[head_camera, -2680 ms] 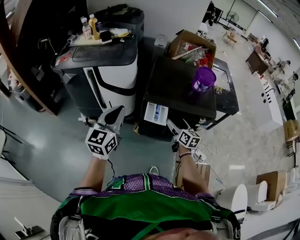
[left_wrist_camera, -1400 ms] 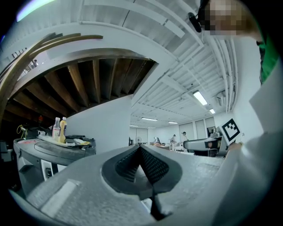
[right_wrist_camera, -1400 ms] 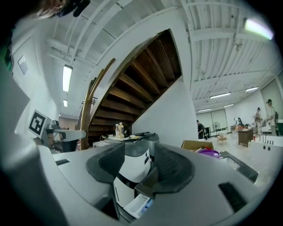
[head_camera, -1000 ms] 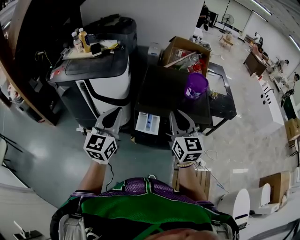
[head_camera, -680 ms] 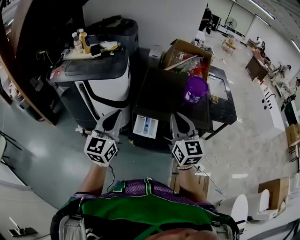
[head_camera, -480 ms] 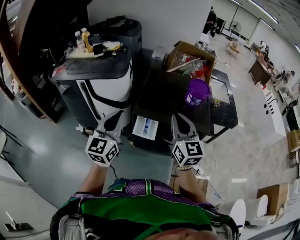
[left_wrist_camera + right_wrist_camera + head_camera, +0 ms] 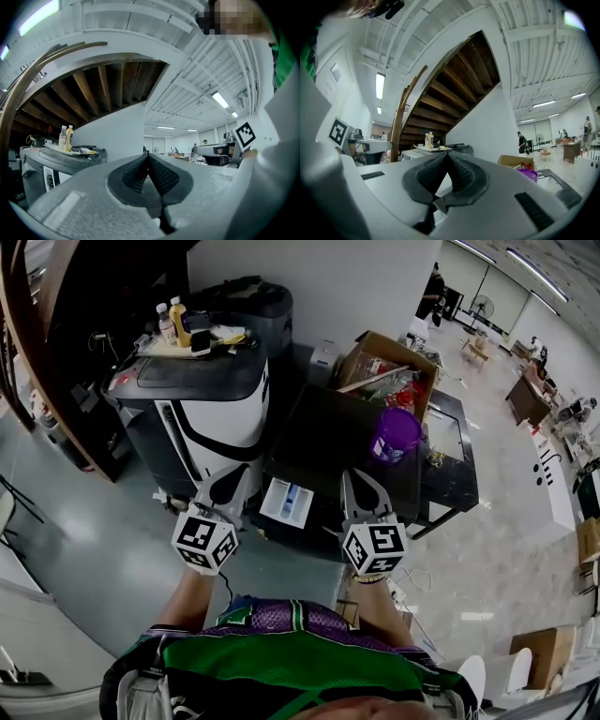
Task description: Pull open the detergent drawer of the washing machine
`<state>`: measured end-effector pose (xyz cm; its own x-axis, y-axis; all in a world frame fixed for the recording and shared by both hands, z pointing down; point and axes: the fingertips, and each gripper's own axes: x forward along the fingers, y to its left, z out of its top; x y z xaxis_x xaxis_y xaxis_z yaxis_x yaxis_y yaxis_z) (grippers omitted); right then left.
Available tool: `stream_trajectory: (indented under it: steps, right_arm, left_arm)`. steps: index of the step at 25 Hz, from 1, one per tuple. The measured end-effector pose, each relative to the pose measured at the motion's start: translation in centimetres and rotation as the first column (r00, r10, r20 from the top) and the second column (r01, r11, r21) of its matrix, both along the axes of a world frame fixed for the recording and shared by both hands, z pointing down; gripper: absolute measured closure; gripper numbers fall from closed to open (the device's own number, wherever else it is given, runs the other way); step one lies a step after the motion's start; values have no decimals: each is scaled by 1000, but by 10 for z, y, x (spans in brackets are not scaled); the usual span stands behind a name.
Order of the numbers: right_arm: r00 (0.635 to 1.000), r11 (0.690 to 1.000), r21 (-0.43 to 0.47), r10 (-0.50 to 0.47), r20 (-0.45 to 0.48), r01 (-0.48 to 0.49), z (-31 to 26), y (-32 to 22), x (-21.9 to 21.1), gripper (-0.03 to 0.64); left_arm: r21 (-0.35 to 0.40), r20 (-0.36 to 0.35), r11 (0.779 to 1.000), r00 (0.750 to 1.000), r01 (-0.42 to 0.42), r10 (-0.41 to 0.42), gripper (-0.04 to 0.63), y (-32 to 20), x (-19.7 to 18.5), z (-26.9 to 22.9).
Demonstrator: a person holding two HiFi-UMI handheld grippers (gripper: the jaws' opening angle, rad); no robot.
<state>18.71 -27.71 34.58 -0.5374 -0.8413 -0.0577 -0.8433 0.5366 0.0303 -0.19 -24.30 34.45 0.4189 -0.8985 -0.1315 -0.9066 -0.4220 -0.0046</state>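
The black washing machine [image 7: 328,432] stands at the centre of the head view. Its white detergent drawer [image 7: 286,502], with blue inside, sticks out of the front at the upper left corner. My left gripper [image 7: 232,478] hangs left of the drawer, apart from it, in front of the gap between the two machines. My right gripper [image 7: 359,482] is to the right of the drawer, before the machine's front, touching nothing. In the left gripper view the ribbed pads [image 7: 148,159] meet with nothing between them. The right gripper view shows its pads [image 7: 447,157] pressed together and empty.
A purple cup [image 7: 396,434] stands on the washing machine's top. Behind it is an open cardboard box [image 7: 386,367] of clutter. A white and black machine [image 7: 211,395] at the left carries bottles [image 7: 174,322] and small items. A dark stair rises at the far left.
The drawer has stayed out throughout. My right gripper, close beside the drawer at first, has come away to the right. Both grippers have since drifted a little back from the machine.
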Motion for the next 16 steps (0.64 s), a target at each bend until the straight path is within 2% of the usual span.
stream_trajectory:
  steps: [16]
  right_arm:
    - [999, 999, 13, -39, -5, 39, -1, -13, 16, 614]
  left_arm:
    - [-10, 14, 1000, 1000, 16, -16, 580, -11, 23, 3]
